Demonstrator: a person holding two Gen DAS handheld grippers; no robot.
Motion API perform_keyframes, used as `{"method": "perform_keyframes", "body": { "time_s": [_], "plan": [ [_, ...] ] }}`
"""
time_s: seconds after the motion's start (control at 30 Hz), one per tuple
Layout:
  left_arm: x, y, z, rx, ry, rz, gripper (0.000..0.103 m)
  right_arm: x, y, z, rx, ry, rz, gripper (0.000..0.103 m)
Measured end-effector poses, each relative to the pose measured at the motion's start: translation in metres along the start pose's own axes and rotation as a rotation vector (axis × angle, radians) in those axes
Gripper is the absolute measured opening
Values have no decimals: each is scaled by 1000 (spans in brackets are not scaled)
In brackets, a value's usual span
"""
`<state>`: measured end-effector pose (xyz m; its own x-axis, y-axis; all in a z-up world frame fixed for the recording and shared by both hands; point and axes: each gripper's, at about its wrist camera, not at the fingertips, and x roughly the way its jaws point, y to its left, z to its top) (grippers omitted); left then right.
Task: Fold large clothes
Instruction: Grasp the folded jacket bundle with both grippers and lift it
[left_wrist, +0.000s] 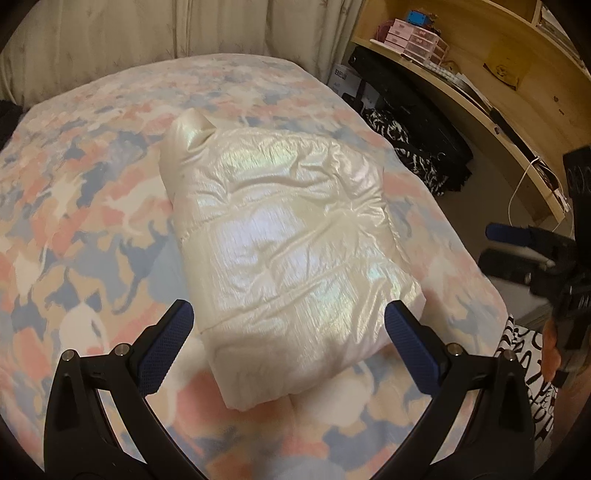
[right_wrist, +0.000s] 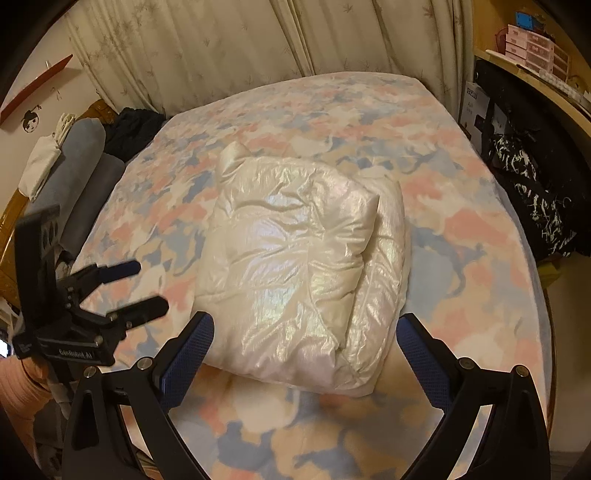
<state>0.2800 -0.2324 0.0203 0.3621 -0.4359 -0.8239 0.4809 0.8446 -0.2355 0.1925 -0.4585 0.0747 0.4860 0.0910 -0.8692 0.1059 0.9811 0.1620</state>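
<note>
A shiny cream puffer jacket lies folded into a thick bundle in the middle of the bed; it also shows in the right wrist view, with a folded layer stacked on top. My left gripper is open and empty, held above the bundle's near end. My right gripper is open and empty, also above the near end. Each gripper shows in the other's view: the right one at the bed's right side, the left one at the left, both open.
The bed has a pastel pink, blue and cream cover. Curtains hang behind it. A wooden desk with shelves and dark bags stand to the right. Grey pillows lie at the left.
</note>
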Motion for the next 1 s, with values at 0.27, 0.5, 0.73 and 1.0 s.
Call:
{"method": "perform_keyframes", "body": {
  "time_s": [0.27, 0.5, 0.73, 1.0],
  "plan": [
    [50, 45, 1, -121, 35, 1, 102, 44, -33, 16, 130, 63, 23, 101],
    [103, 88, -4, -255, 106, -57, 102, 91, -58, 17, 194, 124, 24, 101],
    [144, 107, -16, -324, 147, -107, 103, 133, -75, 8, 217, 178, -11, 102],
    [167, 119, -21, -386, 184, -216, 103, 174, -114, -23, 440, 250, 190, 103]
  ]
}}
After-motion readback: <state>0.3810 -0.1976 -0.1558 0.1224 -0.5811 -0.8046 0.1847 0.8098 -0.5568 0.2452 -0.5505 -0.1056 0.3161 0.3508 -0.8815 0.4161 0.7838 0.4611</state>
